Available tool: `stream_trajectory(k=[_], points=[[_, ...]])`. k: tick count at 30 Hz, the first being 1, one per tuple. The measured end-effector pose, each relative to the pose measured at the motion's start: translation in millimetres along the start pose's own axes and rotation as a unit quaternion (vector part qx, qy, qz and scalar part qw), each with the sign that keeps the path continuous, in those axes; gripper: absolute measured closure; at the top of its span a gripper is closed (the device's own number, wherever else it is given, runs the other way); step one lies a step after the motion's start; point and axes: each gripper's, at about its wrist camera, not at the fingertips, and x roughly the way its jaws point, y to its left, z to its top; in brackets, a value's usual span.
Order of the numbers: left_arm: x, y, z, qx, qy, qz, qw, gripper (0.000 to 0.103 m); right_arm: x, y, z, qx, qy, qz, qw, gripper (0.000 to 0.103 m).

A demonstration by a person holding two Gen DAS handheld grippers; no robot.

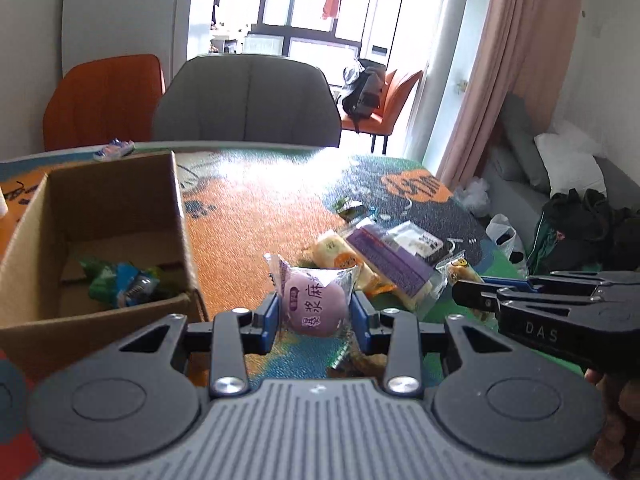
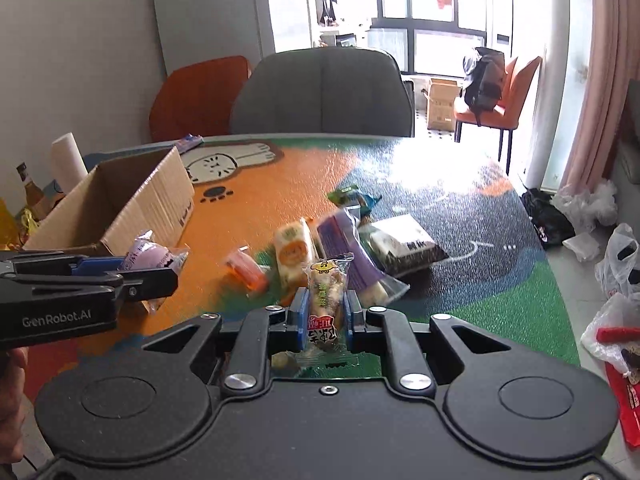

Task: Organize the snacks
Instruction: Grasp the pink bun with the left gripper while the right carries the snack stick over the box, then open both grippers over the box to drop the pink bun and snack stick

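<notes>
Both snack packets (image 1: pixel 315 305) (image 2: pixel 326 300) upright.

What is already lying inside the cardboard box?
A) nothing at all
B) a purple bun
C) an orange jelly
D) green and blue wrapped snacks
D: the left wrist view shows green and blue wrapped snacks on the floor of the box; the purple bun is still between the left gripper jaws, outside it.

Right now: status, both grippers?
Left gripper shut on purple bun. Right gripper shut on clear-wrapped snack. Cardboard box open, path unobstructed.
</notes>
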Motion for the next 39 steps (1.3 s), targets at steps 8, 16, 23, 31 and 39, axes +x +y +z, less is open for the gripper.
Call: stream_trajectory(k=[8, 16, 23, 31, 39], points=[[-23.4, 24.3, 16.3, -0.008, -0.021, 0.016, 0.9996, 0.066, -6.4, 24.7, 19.6, -0.017, -0.02, 0.018, 0.999, 0.087], [-32.0, 56.5, 27.6, -0.016, -0.015, 0.041, 0.9989, 0.066, -0.3, 58.3, 40.1, -0.036, -0.031, 0.046, 0.998, 0.087], [-36.2, 92.6, 34.4, -0.037, -0.01, 0.061, 0.9974, 0.066, 10.3, 88.1, 54.7, -0.049, -0.034, 0.074, 0.996, 0.087], [-34.2, 131.2, 39.2, -0.062, -0.005, 0.078, 0.995, 0.066, 27.6, 124.8, 67.6, -0.066, -0.03, 0.098, 0.993, 0.087], [-30.6, 154.8, 40.0, -0.082, 0.001, 0.093, 0.9923, 0.056, 43.6, 152.4, 75.8, -0.079, -0.021, 0.123, 0.989, 0.087]])
